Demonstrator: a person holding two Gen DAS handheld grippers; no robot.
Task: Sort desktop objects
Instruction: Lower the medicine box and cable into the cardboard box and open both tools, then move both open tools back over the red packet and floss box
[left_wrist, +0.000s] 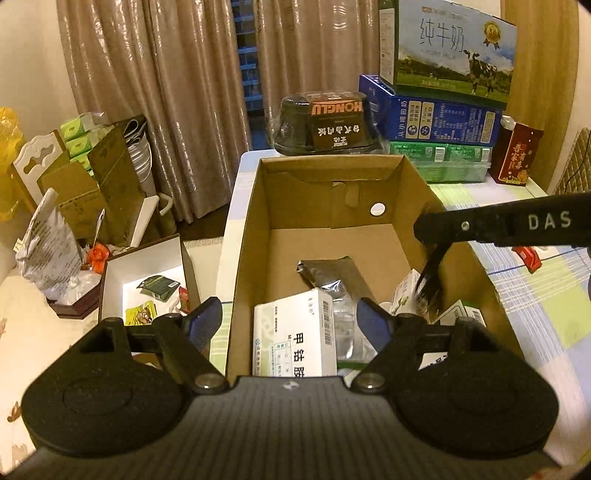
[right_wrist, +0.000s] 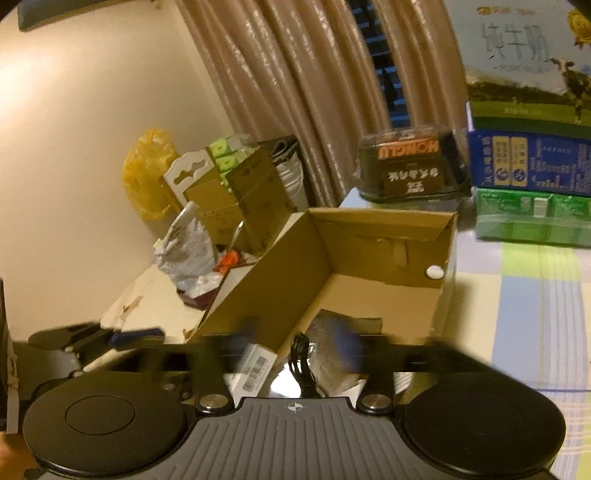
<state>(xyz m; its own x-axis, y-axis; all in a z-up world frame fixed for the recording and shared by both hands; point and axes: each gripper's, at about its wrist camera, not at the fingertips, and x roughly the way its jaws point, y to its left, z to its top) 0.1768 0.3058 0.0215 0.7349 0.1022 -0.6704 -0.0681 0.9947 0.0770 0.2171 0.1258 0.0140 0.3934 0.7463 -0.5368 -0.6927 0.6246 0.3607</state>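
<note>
Beige curtains, cream wall, checked tablecloth, warm dim light

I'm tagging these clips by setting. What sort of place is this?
Most likely a room in a home, used partly for storage: long curtains over a window, stacked milk cartons on a table with a checked cloth, and a cardboard box of household odds and ends.

L tongs: jaws wide apart, blue-padded fingers splayed, pads pressing on nothing, pointing fwd and tilted down. R tongs: jaws also spread, fingers motion-blurred, no grip seen btwn them, angled down. In the L wrist view the R tongs' black arm reaches in from the right edge, far of the L fingers. No hand or sleeve visible.
</note>
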